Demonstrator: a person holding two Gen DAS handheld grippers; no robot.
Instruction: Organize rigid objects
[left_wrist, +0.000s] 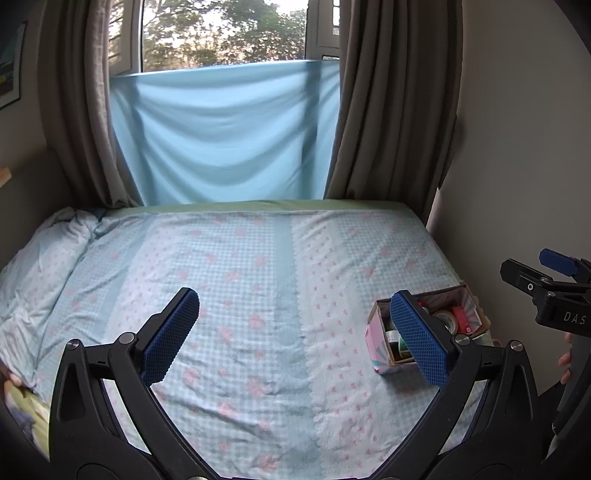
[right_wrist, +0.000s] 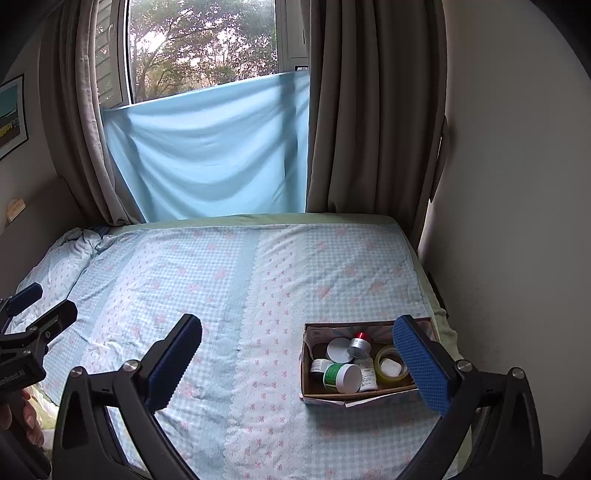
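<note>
A small open cardboard box (right_wrist: 314, 395) sits on the bed near its right edge; it also shows in the left wrist view (left_wrist: 375, 343). It holds several items: a white-lidded jar (right_wrist: 339, 349), a green-labelled jar (right_wrist: 341, 377), a red-capped bottle (right_wrist: 360, 343) and a roll of clear tape (right_wrist: 391, 365). My right gripper (right_wrist: 297, 363) is open and empty, its right finger in front of the box's right end. My left gripper (left_wrist: 295, 339) is open and empty over the bedspread, left of the box.
The bed (left_wrist: 258, 277) has a blue checked floral cover. A crumpled duvet (left_wrist: 40, 258) lies at its left. Curtains (left_wrist: 388, 110), a hanging blue sheet (left_wrist: 225, 133) and a window stand behind. A wall (right_wrist: 517, 221) runs along the right.
</note>
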